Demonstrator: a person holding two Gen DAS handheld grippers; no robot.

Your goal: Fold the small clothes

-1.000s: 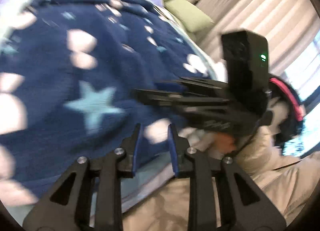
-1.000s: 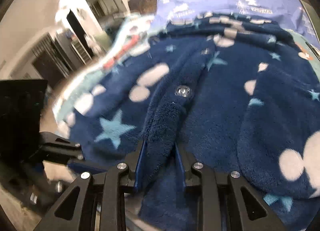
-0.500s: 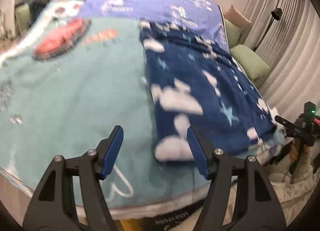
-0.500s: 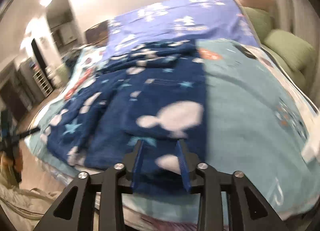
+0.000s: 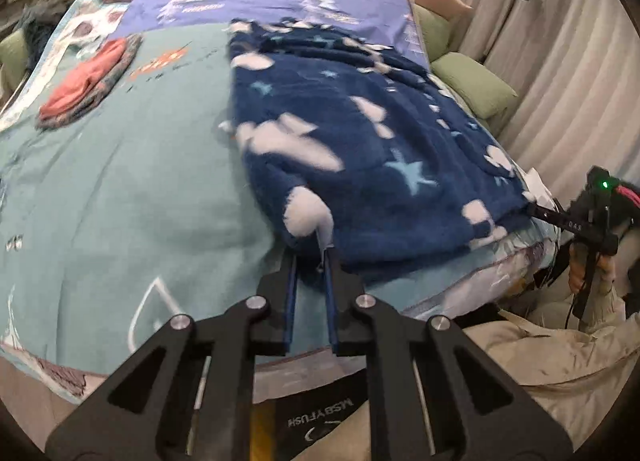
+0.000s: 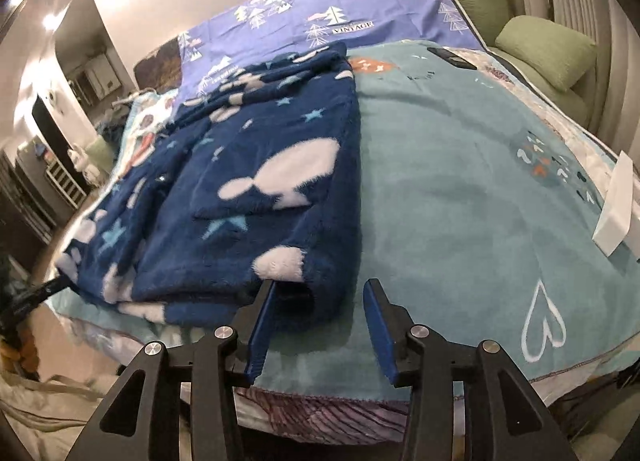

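Left wrist view: the left gripper point(image 5: 311, 257), just narrowed, pinched the near corner of the blue fleece garment point(image 5: 360, 149) on the bed point(image 5: 120, 181); so shallow a bite might slip. Right wrist view: the right gripper point(image 6: 320, 301), jaws just widening, straddled the other corner unclamped, risking a lopsided fold.

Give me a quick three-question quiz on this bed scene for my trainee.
1. True or false: the navy fleece garment lies on the teal blanket.
2. What colour are the cushions beside the bed? A) red B) green C) black
3. Which gripper has open jaws around the garment's near corner?

Key:
1. True.
2. B.
3. The right gripper. Its jaws have just been opening, and the corner sits between them unpressed.
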